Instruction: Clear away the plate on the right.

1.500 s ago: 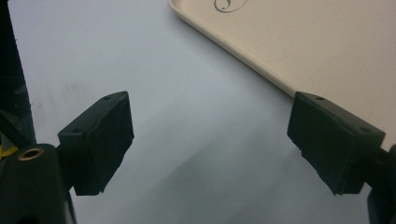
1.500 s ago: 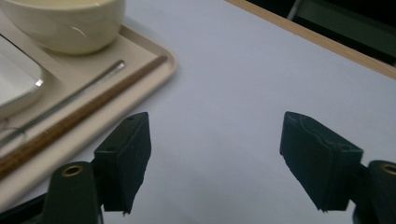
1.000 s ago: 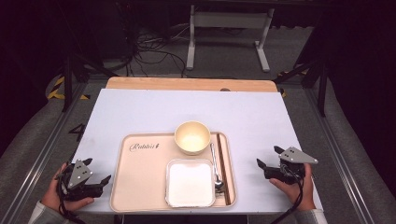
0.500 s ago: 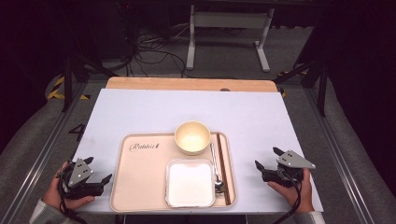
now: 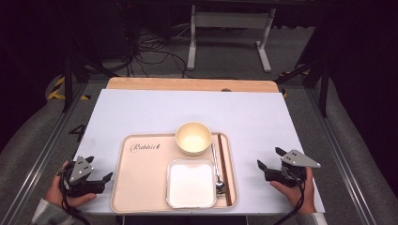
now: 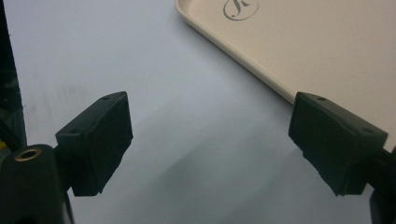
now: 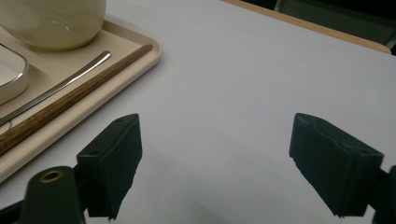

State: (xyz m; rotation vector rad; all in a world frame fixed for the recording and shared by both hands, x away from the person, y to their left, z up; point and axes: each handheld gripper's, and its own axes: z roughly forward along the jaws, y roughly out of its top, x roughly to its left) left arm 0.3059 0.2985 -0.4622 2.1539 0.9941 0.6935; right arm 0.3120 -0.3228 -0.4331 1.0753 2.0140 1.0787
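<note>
A beige tray (image 5: 141, 187) lies at the table's near middle. It holds a cream bowl (image 5: 193, 138), a white square dish (image 5: 191, 183), a metal spoon (image 5: 215, 164) and brown chopsticks (image 5: 223, 168). My left gripper (image 5: 99, 168) rests open on the table just left of the tray, held by a hand. My right gripper (image 5: 268, 157) is open to the right of the tray. Nothing lies between the left gripper's (image 6: 210, 144) jaws, and the tray (image 6: 327, 51) is beside them. The right gripper (image 7: 217, 158) is empty too, with the bowl (image 7: 56, 21), spoon (image 7: 60, 84) and chopsticks (image 7: 70, 98) to its left.
The white table top (image 5: 187, 108) stretches bare behind the tray, with a wooden strip (image 5: 187, 84) along its far edge. Beyond it, cables (image 5: 150, 51) and a metal stand (image 5: 230, 28) sit on the dark floor. Rails run along both table sides.
The right gripper has drifted slightly toward the table's near edge. The left gripper has barely moved. Both stay open.
</note>
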